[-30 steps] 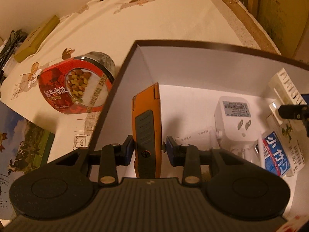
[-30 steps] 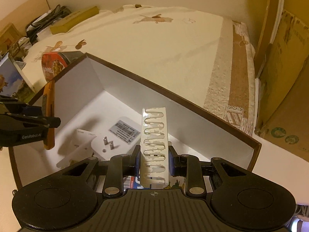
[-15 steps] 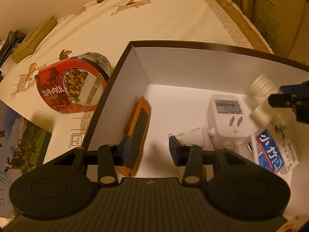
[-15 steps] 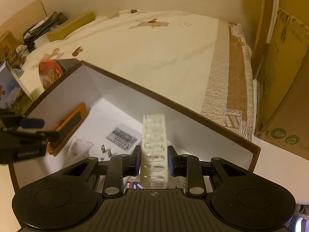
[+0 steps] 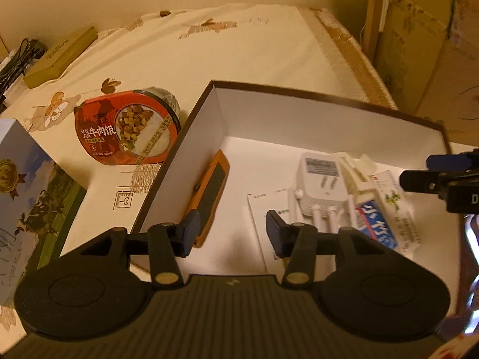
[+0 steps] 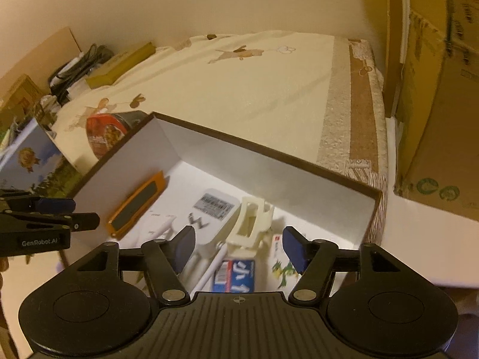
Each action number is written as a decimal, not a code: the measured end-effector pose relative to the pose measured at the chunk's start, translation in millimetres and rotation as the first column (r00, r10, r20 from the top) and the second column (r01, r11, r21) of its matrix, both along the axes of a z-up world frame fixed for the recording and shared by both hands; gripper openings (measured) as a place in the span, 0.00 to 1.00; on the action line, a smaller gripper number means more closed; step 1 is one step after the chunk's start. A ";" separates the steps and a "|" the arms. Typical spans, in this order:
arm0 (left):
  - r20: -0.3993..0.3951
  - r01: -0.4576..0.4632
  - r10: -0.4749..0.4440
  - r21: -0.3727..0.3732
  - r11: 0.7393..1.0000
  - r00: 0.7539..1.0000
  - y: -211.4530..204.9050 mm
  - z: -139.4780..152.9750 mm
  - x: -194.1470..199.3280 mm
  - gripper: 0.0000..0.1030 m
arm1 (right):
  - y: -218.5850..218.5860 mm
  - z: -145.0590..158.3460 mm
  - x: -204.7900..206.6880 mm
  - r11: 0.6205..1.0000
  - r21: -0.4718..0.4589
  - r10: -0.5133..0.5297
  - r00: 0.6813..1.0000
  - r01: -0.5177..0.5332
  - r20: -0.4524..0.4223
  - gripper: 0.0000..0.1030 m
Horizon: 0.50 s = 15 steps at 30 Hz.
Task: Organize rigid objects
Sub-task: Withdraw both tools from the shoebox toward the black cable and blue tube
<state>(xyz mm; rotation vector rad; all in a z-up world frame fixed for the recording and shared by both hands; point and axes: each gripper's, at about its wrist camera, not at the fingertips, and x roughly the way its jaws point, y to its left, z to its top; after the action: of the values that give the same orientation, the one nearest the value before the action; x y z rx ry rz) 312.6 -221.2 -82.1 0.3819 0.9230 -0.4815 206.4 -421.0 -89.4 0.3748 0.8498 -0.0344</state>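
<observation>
Left wrist view: at the far left edge stands a blue printed carton [image 5: 21,179] with a glossy picture of cows and grass. Right of it, on the cream tablecloth [image 5: 239,48] with small brown embroidery, lies a round red instant beef rice bowl [image 5: 127,127] with a shiny printed lid. Next comes the box [image 5: 191,161], of stiff card, dark brown at the rim and white inside. An orange utility knife [image 5: 211,197] with a black grip panel leans along the left inner wall of the box; it lies just beyond the left pad and is not between the pads. The left gripper [image 5: 229,233] has its jaws opening, and only the white floor and a paper sheet [image 5: 266,218] show between them. Further right lie a white plug adapter [image 5: 321,179] with two metal prongs, a cream plastic rack [image 5: 357,176] and a blue and white toothpaste box [image 5: 386,209]. At the right edge the tips of the other gripper come into the frame.

Right wrist view: the right gripper [image 6: 238,249] also has its jaws opening and they press on nothing. The cream plastic rack [image 6: 250,224], a ribbed openwork piece, lies tilted in the box just beyond the gap, resting on the adapter and the toothpaste box [image 6: 236,275]. Tall cardboard cartons [image 6: 434,89] fill the right side.
</observation>
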 end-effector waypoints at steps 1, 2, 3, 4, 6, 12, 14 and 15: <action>0.003 0.002 -0.002 -0.011 1.000 1.000 1.6 4.2 -5.2 0.46 | 0.9 3.0 -4.4 1.000 0.006 -0.005 1.000 0.005 0.002 0.60; 0.007 0.002 -0.002 -0.023 1.000 1.000 3.8 8.9 -10.4 0.46 | 2.4 6.8 -9.6 1.000 0.014 -0.011 1.000 0.011 0.007 0.60; 0.009 -0.003 0.003 -0.033 0.999 1.000 6.0 13.8 -16.1 0.46 | 3.8 10.6 -15.0 1.000 0.020 -0.014 1.000 0.014 0.012 0.61; 0.011 -0.008 0.009 -0.042 0.999 1.000 8.5 18.1 -21.7 0.46 | 5.4 14.0 -20.2 1.000 0.024 -0.017 1.000 0.017 0.016 0.61; 0.009 -0.025 0.025 -0.071 0.997 1.000 14.9 26.4 -32.9 0.46 | 8.1 20.1 -30.6 0.999 0.029 -0.027 0.999 0.027 0.023 0.61; 0.009 -0.096 0.098 -0.102 0.990 0.995 38.1 43.4 -65.4 0.46 | 19.5 38.0 -55.5 0.999 0.031 -0.036 0.999 0.035 0.037 0.61; 0.013 -0.120 0.122 -0.107 0.987 0.992 47.4 47.0 -77.2 0.46 | 24.2 43.2 -64.0 0.999 0.028 -0.038 0.998 0.036 0.044 0.61; 0.010 -0.132 0.134 -0.115 0.985 0.991 52.6 48.5 -81.9 0.46 | 27.2 45.7 -68.0 0.999 0.027 -0.037 0.998 0.036 0.046 0.61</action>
<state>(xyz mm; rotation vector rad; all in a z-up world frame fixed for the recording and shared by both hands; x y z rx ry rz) 230.7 -168.6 -33.7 0.2185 0.8934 -0.4059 138.4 -393.8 -43.7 0.4144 0.7983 -0.0481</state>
